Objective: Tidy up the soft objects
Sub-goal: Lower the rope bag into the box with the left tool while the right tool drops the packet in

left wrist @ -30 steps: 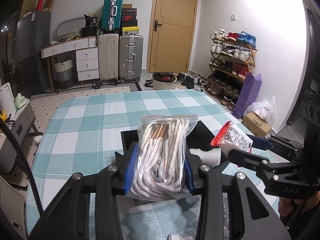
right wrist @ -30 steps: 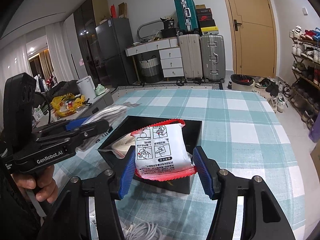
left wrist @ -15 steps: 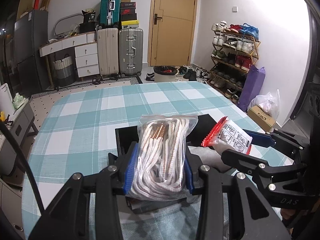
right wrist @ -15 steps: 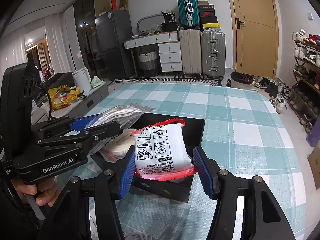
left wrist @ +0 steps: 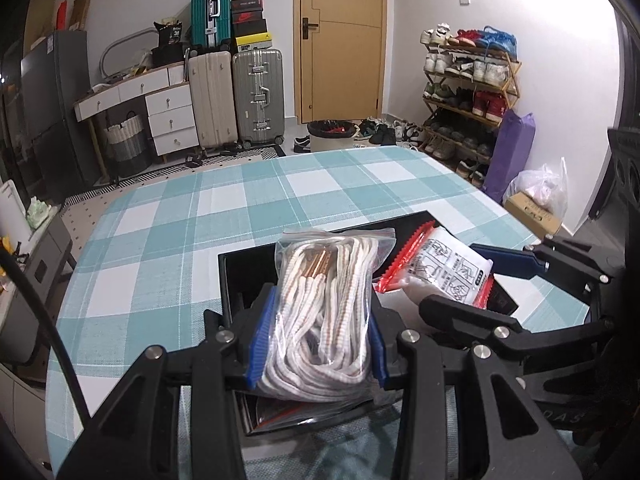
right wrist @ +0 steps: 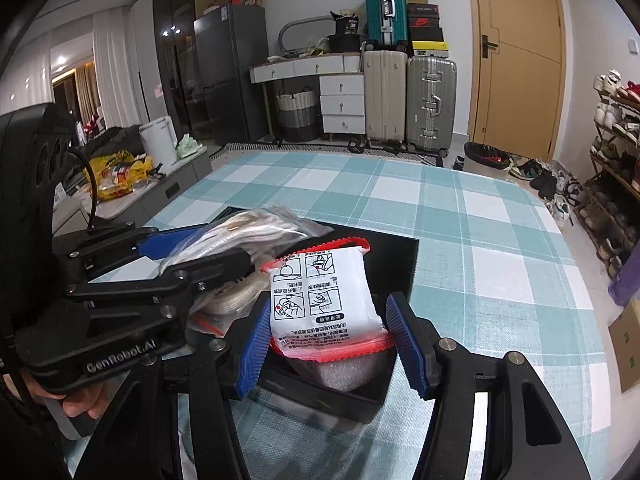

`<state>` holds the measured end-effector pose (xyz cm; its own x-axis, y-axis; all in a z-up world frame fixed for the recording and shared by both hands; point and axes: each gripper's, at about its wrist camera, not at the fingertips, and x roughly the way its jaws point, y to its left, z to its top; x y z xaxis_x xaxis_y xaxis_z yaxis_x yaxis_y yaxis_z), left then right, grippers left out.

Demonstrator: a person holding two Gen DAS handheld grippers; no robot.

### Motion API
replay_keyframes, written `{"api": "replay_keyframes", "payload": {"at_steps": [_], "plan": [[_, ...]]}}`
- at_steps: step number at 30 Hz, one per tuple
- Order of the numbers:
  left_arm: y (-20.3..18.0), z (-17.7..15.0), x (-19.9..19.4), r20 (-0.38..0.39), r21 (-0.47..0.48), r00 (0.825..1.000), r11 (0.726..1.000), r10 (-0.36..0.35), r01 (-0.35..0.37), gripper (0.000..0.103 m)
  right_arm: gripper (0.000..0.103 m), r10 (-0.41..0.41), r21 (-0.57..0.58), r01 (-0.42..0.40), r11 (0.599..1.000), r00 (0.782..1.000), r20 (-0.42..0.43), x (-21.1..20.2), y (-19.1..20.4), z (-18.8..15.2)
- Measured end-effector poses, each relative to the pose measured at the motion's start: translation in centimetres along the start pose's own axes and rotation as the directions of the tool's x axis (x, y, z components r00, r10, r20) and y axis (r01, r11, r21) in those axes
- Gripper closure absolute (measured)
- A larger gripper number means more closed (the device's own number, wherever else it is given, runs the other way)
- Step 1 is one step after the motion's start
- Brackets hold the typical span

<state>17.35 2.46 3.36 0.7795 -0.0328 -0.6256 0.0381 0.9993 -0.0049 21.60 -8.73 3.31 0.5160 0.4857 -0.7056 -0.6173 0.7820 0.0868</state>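
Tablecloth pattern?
Teal and white check on the tablecloth; right wrist view shows it best.
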Motion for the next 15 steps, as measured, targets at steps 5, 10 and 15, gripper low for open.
{"api": "replay_keyframes", "payload": {"at_steps": [5,10,15], "plan": [[0.4,-0.1,0.3,-0.006,-0.004,1.000,1.000,-0.003,0.003,0.063,0.045,-0.002,-0.026,0.002,1.000,1.000,-0.014,0.9,0.0,0.3],[0.8,0.0,-0.3,-0.012,-0.030,0.999,0.998,-0.047,0.046,0.054,0.032,-0.008,-0.070,0.010,0.998,1.000,0.026,-0.3,0.2,0.2],[0.6,-0.4,-2.1,0.009,-0.030,0.998,0.997,-0.070,0.070,0.041,0.010,-0.042,-0.054,0.046,0.997,0.997,0.072,-3.0,-0.8,0.0]]}}
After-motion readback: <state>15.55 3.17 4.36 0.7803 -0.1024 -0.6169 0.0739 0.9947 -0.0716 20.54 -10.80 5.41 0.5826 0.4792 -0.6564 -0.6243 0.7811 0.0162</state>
